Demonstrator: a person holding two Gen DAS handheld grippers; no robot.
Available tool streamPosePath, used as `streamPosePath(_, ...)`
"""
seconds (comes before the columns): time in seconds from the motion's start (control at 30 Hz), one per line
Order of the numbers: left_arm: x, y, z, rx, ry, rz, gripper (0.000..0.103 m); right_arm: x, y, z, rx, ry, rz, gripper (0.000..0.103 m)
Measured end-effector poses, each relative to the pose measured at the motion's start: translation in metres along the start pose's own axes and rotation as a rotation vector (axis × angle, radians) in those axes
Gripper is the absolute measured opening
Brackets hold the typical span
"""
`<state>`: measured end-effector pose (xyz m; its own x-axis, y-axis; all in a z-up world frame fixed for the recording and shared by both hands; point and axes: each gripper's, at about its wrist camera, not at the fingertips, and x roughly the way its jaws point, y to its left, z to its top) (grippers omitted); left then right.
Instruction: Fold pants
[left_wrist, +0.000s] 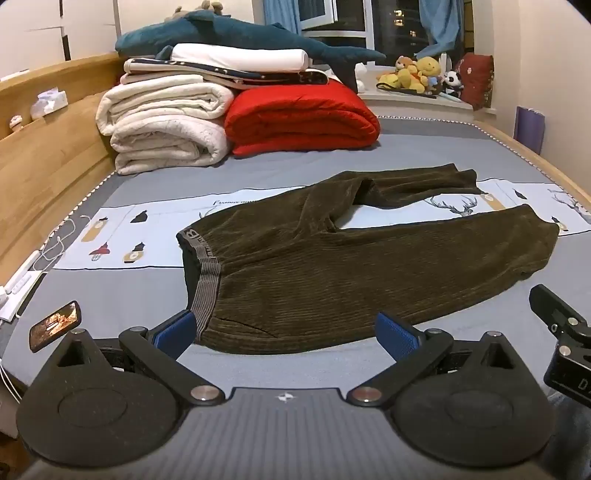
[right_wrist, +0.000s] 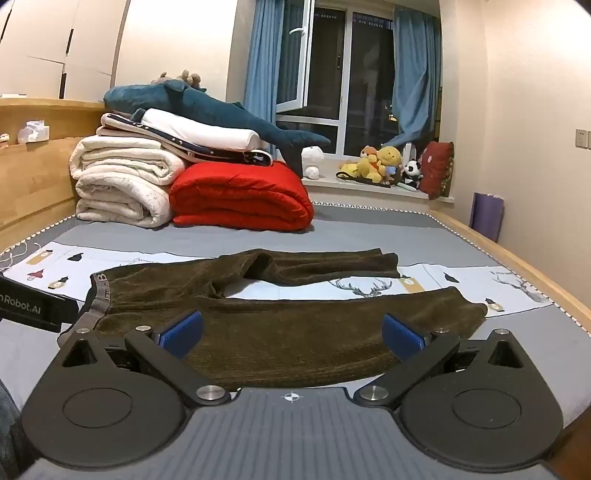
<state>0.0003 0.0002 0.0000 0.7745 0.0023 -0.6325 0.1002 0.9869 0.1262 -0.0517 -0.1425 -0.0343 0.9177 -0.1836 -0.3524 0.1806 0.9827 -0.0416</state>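
Grey bedding with a pale printed band covers the bed (left_wrist: 147, 291), which fills most of both wrist views. A wooden headboard (left_wrist: 44, 166) runs along the left of the frame, and a wooden rail borders the right edge. At the back of the room, a dark window (right_wrist: 332, 85) stands between blue curtains (right_wrist: 417, 70), with plush toys (right_wrist: 380, 162) on the sill below it.

Folded white blankets (left_wrist: 162, 125) and a red quilt (left_wrist: 299, 114) are stacked at the upper left of the bed, with a blue plush shark (left_wrist: 236, 35) on top. A phone (left_wrist: 55, 325) lies at the lower left of the left wrist view, near white cables along the bed edge.

The pants (left_wrist: 332, 266), dark olive corduroy, lie flat at frame centre, waistband (left_wrist: 208, 288) to the left, legs spread apart toward the right.

The left gripper (left_wrist: 286, 330) is wide open and empty, just short of the near waist corner. The right gripper (right_wrist: 293, 328) is wide open and empty, with the near leg seen between its blue pads (right_wrist: 184, 328).
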Motion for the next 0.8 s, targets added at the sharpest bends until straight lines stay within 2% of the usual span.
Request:
streamPosePath(0.17,-0.003,-0.007,0.007,0.001,0.005,0.005,0.103,0.001,0.001,-0.001,-0.002,0.004,0.003,0.102)
streamPosePath(0.47,0.002,0.001,-0.002,0.0,-0.004,-0.021,0.103,0.005,-0.001,-0.003,-0.004,0.009,0.005,0.102)
streamPosePath(0.8,-0.002,0.001,-0.003,0.003,-0.017,-0.013,0.103,0.004,0.002,0.002,0.002,0.013,0.004,0.102)
